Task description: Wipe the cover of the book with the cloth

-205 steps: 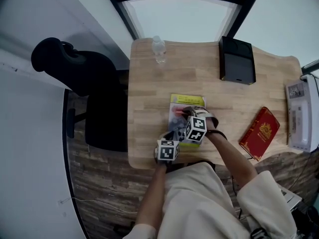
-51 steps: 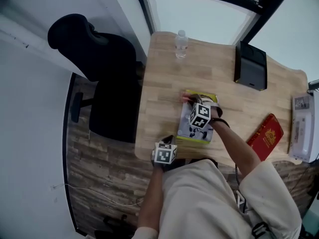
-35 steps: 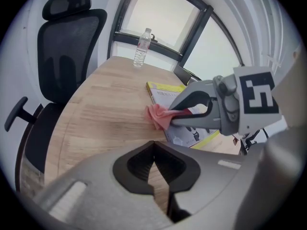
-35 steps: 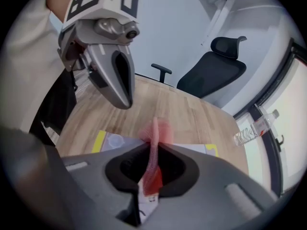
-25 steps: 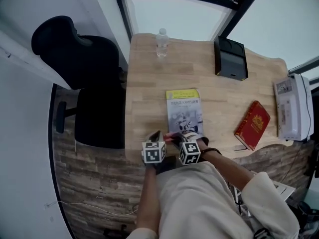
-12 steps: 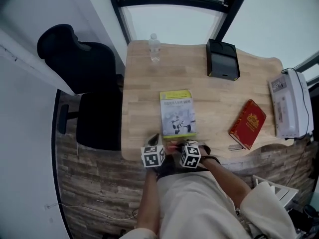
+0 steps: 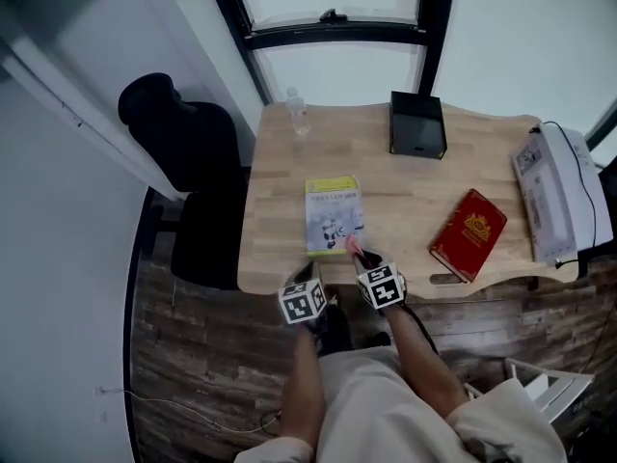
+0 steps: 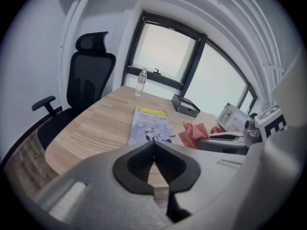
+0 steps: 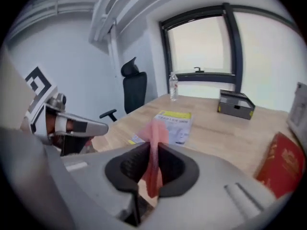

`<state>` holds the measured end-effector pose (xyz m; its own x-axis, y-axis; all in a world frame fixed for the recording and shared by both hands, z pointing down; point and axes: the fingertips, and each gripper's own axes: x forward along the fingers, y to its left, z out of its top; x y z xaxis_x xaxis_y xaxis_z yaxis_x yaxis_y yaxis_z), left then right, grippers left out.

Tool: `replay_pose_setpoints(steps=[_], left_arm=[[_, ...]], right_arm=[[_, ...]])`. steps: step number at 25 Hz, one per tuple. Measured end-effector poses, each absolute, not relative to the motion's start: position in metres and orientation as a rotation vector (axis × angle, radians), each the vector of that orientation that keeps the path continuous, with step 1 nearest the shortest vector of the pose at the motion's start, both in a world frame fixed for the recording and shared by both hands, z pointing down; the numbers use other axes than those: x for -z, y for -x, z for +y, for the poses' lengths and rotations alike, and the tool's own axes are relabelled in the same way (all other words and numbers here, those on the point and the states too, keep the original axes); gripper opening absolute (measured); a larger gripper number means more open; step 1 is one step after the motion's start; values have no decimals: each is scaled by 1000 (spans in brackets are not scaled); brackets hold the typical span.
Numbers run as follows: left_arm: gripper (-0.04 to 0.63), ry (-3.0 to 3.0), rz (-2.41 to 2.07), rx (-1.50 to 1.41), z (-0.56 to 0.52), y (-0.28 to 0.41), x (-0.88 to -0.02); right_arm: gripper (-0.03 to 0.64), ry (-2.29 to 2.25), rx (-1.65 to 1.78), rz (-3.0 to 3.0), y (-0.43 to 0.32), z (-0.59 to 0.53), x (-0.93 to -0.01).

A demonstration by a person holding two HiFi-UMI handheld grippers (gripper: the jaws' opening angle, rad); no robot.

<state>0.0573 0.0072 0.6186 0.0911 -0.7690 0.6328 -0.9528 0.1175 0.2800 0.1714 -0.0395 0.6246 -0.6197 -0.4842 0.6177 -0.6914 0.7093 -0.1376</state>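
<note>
The book [image 7: 332,214] with a yellow-banded pale cover lies flat on the wooden table [image 7: 405,181]; it also shows in the left gripper view [image 8: 151,127] and the right gripper view [image 9: 172,123]. A pink cloth [image 9: 154,147] hangs pinched in my right gripper [image 7: 357,256], which is shut on it just off the book's near right corner. The cloth [image 8: 199,133] also shows in the left gripper view. My left gripper [image 7: 310,274] is shut with nothing in it, at the table's near edge, left of the right one.
A red book [image 7: 469,233] lies at the right. A black box [image 7: 416,123] and a water bottle [image 7: 296,110] stand at the far side. A white machine [image 7: 561,197] sits at the right edge. A black office chair [image 7: 188,152] stands left of the table.
My right gripper has drawn the cloth down off the book to its near corner. Both grippers have pulled back to the table's near edge. The head view has shifted.
</note>
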Motion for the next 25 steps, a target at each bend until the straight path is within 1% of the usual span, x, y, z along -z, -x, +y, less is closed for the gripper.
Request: replay_pose_setpoints(steps=[3,8,17,25], left_arm=[[6,-1682,-1758,-283,31,-84,-605],[6,-1799,-1794,-329,72,-118,-582],[6,-1787,-1827,-291,108,-137,-576],[6,-1832,-1788,-341,112,-157,-575]], right_arm=[[43,-1000,-491,-2397,-205,-23,-604],[43,-1006,-440,-2491,-235,13,-584],[38,-971,-484,-2506,-264,56,-586],[37,-927,-451,-2512,-266,65,-585]])
